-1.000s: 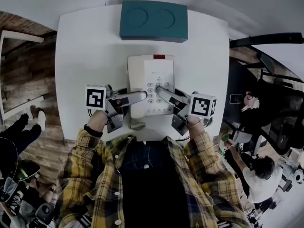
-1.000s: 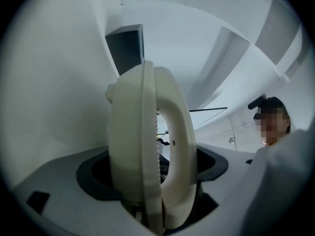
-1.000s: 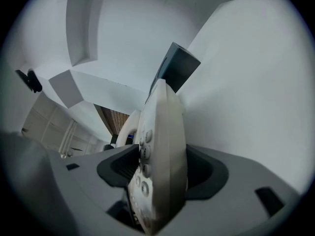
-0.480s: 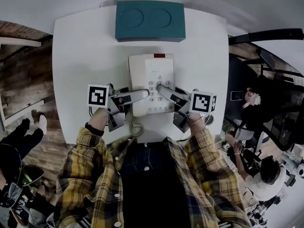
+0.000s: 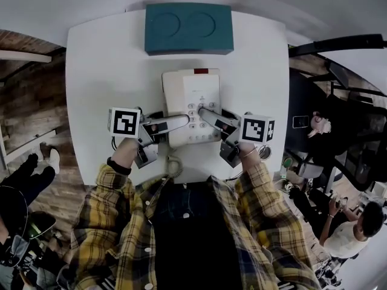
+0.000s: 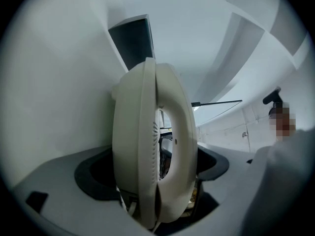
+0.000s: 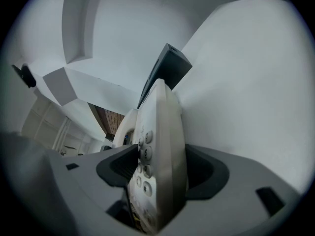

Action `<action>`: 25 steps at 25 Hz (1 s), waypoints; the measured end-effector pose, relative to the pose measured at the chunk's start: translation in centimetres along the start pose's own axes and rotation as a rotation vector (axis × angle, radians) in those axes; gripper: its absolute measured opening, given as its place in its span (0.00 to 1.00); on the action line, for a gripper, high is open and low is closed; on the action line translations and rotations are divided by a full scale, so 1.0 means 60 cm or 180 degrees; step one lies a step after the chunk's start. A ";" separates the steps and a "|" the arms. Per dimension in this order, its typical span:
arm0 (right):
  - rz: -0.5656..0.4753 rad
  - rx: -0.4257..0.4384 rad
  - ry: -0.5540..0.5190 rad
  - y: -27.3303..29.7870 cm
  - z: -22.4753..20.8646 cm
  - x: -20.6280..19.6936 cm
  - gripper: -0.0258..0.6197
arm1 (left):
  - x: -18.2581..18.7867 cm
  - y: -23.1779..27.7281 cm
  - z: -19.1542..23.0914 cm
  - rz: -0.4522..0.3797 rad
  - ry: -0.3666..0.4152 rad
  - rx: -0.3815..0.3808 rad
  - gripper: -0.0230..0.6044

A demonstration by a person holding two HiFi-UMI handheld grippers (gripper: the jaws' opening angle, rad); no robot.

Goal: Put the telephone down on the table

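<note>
A cream desk telephone [image 5: 192,98] with a keypad and a red strip at its far end is over the middle of the white table [image 5: 103,71]. My left gripper [image 5: 179,121] is shut on its handset side [image 6: 140,132], the jaws above and below the body. Shut on the keypad side [image 7: 160,132] is my right gripper [image 5: 204,113], one jaw across the buttons. The coiled cord [image 5: 174,164] hangs at the table's near edge. Whether the telephone's base touches the table I cannot tell.
A teal box [image 5: 188,28] with two round hollows stands at the table's far edge, just beyond the telephone. Wooden floor lies to the left of the table. People and dark furniture are off to the right.
Both grippers keep their hold and the telephone stays in nearly the same place over the table. The people at the right have shifted.
</note>
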State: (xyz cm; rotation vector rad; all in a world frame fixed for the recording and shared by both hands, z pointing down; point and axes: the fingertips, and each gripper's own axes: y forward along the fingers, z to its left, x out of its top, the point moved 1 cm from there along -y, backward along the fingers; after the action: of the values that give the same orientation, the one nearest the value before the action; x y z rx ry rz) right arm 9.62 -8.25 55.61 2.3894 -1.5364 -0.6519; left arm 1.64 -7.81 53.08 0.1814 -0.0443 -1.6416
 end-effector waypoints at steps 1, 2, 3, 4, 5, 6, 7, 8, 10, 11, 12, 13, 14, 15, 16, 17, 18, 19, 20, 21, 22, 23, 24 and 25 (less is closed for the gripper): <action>0.0011 -0.0020 -0.0020 0.000 -0.001 0.001 0.46 | 0.000 0.001 0.001 -0.0008 -0.0022 0.0006 0.70; 0.0023 -0.0037 -0.0038 0.001 -0.003 0.001 0.46 | 0.000 0.001 0.004 -0.0016 -0.0053 0.0024 0.70; 0.0031 -0.0050 -0.0049 0.001 -0.003 0.002 0.46 | 0.000 0.000 0.007 -0.0023 -0.0081 0.0055 0.70; 0.0035 -0.0058 -0.0053 0.002 -0.004 0.003 0.46 | 0.000 -0.001 0.009 -0.0028 -0.0092 0.0085 0.70; 0.0034 -0.0063 -0.0054 0.002 -0.004 0.003 0.46 | 0.001 -0.002 0.010 -0.0030 -0.0091 0.0110 0.70; 0.0030 -0.0069 -0.0054 0.002 -0.004 0.003 0.46 | 0.002 -0.001 0.010 -0.0030 -0.0082 0.0121 0.70; 0.0028 -0.0075 -0.0056 0.002 -0.005 0.003 0.46 | 0.003 -0.001 0.009 -0.0030 -0.0069 0.0120 0.70; 0.0026 -0.0082 -0.0059 0.003 -0.005 0.003 0.46 | 0.004 -0.001 0.008 -0.0030 -0.0061 0.0125 0.70; 0.0026 -0.0095 -0.0068 0.003 -0.006 0.003 0.46 | 0.003 -0.002 0.010 -0.0021 -0.0060 0.0176 0.70; 0.0025 -0.0102 -0.0076 0.004 -0.006 0.003 0.46 | 0.003 -0.004 0.012 -0.0012 -0.0059 0.0215 0.70; 0.0024 -0.0110 -0.0086 0.004 -0.007 0.003 0.46 | 0.002 -0.005 0.014 -0.0003 -0.0054 0.0255 0.70; 0.0024 -0.0120 -0.0097 0.003 -0.008 0.003 0.46 | 0.002 -0.005 0.016 0.0004 -0.0046 0.0291 0.70; 0.0022 -0.0130 -0.0105 0.003 -0.009 0.003 0.46 | 0.002 -0.006 0.017 0.0007 -0.0037 0.0322 0.70; 0.0020 -0.0137 -0.0110 0.003 -0.010 0.003 0.46 | 0.003 -0.006 0.018 0.0007 -0.0029 0.0354 0.70; 0.0017 -0.0145 -0.0114 0.003 -0.010 0.004 0.46 | 0.003 -0.007 0.018 0.0004 -0.0022 0.0386 0.70; 0.0014 -0.0152 -0.0117 0.004 -0.010 0.004 0.46 | 0.003 -0.008 0.019 0.0000 -0.0016 0.0415 0.70; 0.0012 -0.0161 -0.0120 0.004 -0.009 0.004 0.46 | 0.004 -0.010 0.020 -0.0005 -0.0013 0.0439 0.70; 0.0010 -0.0169 -0.0124 0.004 -0.009 0.003 0.46 | 0.004 -0.012 0.020 -0.0010 -0.0010 0.0463 0.70; 0.0009 -0.0176 -0.0130 0.004 -0.009 0.003 0.46 | 0.004 -0.013 0.021 -0.0017 -0.0007 0.0488 0.70; 0.0007 -0.0180 -0.0134 0.005 -0.008 0.003 0.46 | 0.003 -0.014 0.021 -0.0027 -0.0003 0.0514 0.70; 0.0005 -0.0184 -0.0138 0.005 -0.008 0.002 0.46 | 0.003 -0.015 0.022 -0.0038 0.0002 0.0540 0.70; 0.0004 -0.0190 -0.0143 0.005 -0.009 0.002 0.46 | 0.003 -0.016 0.023 -0.0048 0.0009 0.0568 0.70; 0.0008 -0.0200 -0.0155 0.005 -0.009 0.001 0.46 | 0.002 -0.017 0.024 -0.0054 0.0023 0.0609 0.70; 0.0015 -0.0219 -0.0183 0.005 -0.009 0.001 0.46 | 0.002 -0.019 0.026 -0.0051 0.0056 0.0671 0.70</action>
State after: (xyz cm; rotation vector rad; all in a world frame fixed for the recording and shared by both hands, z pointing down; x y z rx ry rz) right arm 9.69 -8.45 56.21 2.3353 -1.5161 -0.7659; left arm 0.30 -7.98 54.47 0.3581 -0.2034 -1.6499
